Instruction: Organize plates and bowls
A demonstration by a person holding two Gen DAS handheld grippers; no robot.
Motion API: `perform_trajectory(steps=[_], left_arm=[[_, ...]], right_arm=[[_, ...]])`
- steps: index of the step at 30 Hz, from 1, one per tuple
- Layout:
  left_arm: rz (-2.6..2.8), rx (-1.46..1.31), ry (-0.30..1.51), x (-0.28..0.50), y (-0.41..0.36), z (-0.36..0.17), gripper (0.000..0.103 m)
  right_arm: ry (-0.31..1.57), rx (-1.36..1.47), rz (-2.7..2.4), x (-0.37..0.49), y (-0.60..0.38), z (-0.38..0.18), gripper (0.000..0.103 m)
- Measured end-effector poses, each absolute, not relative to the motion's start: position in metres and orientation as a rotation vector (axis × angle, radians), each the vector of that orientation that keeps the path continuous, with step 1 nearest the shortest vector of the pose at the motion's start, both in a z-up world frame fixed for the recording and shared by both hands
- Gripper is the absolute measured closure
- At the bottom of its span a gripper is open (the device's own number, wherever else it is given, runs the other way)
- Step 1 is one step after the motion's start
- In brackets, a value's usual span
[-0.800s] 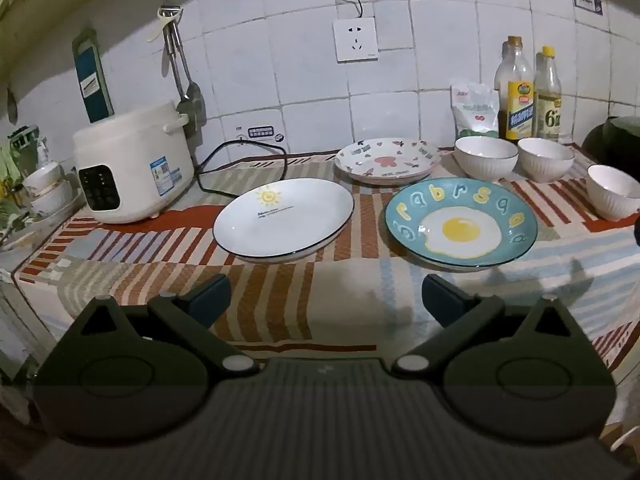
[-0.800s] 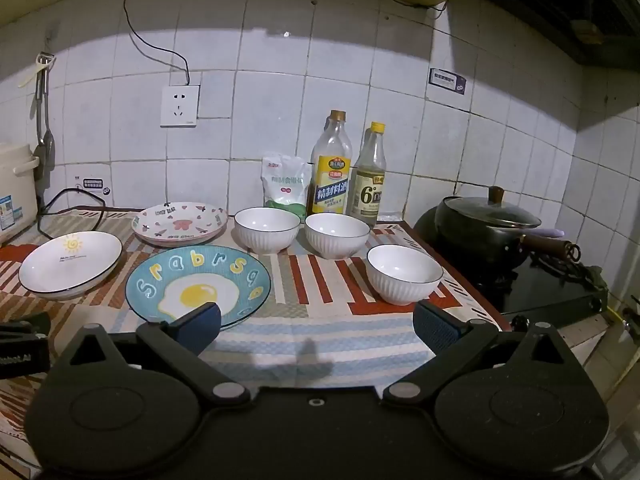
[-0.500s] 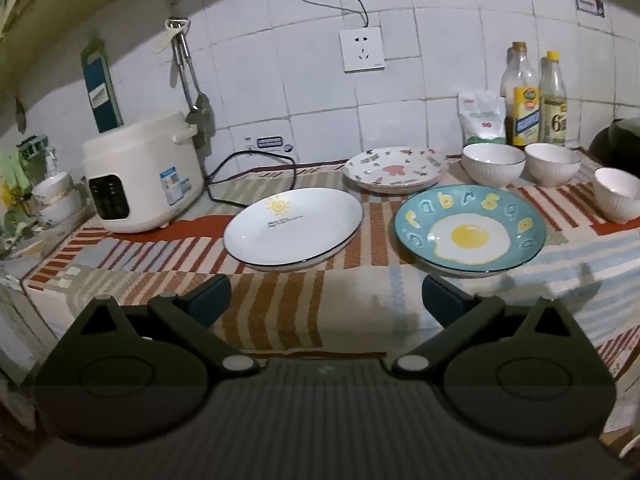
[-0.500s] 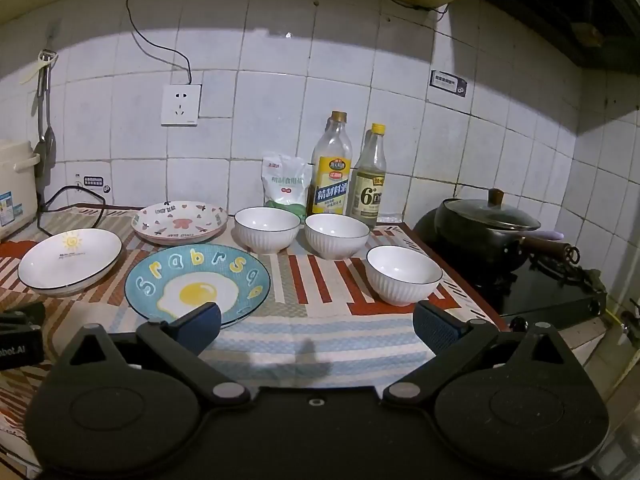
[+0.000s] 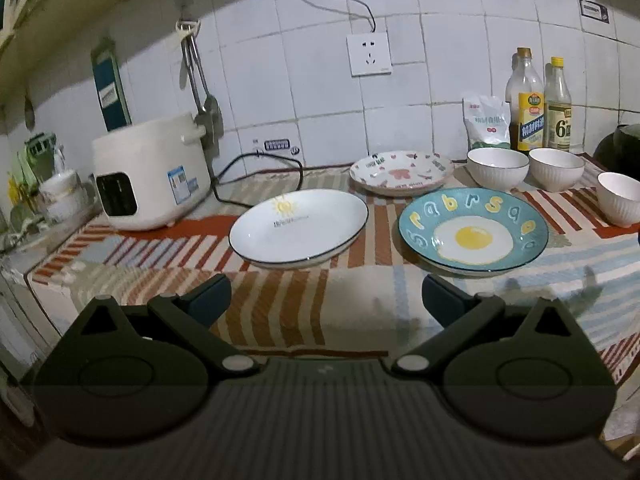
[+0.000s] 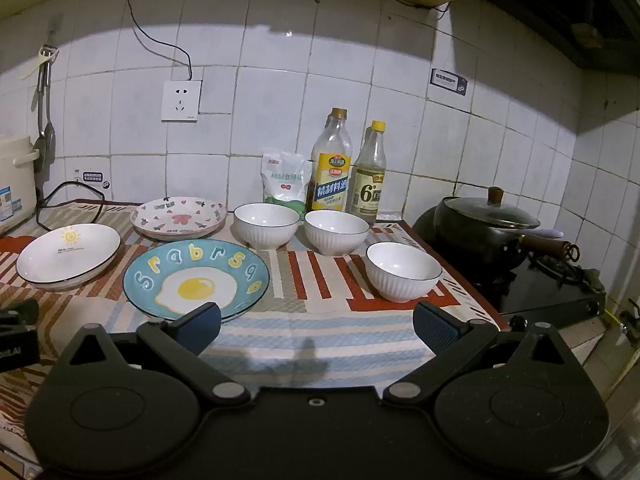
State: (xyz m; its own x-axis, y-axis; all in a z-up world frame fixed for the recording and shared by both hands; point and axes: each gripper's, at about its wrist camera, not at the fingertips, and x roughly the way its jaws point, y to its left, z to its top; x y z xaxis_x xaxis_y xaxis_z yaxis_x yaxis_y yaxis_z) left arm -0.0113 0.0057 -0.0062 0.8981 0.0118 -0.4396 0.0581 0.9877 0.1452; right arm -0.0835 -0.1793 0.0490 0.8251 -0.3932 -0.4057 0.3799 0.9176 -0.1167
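Observation:
Three plates lie on the striped cloth: a white plate with a sun (image 5: 298,226) (image 6: 68,252), a blue fried-egg plate (image 5: 474,234) (image 6: 196,278), and a patterned plate with pink hearts (image 5: 402,172) (image 6: 180,218) behind them. Three white ribbed bowls (image 6: 266,226) (image 6: 336,232) (image 6: 404,272) stand to the right; they also show in the left wrist view (image 5: 498,168) (image 5: 556,170) (image 5: 620,198). My left gripper (image 5: 326,300) is open and empty, in front of the white and blue plates. My right gripper (image 6: 316,326) is open and empty, in front of the blue plate and nearest bowl.
A white rice cooker (image 5: 150,172) with its black cord stands at the left. Two bottles (image 6: 332,168) (image 6: 370,176) and a bag (image 6: 284,178) stand by the tiled wall. A black lidded pot (image 6: 486,228) sits on the stove at the right. The left gripper's body shows at the right wrist view's left edge (image 6: 16,336).
The left gripper has shifted and tilted slightly, so the counter appears further right and higher in its view. The right gripper has barely moved. Both stay open.

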Motion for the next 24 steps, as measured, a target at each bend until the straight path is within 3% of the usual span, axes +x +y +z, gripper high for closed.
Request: perform_trajectory(steps=[24], left_arm=[[-0.069,0.081,0.471,-0.01,0.018,-0.008,0.0]], right_arm=[[0.424,-0.053,-0.411,-0.088,-0.174,0.048,0.0]])
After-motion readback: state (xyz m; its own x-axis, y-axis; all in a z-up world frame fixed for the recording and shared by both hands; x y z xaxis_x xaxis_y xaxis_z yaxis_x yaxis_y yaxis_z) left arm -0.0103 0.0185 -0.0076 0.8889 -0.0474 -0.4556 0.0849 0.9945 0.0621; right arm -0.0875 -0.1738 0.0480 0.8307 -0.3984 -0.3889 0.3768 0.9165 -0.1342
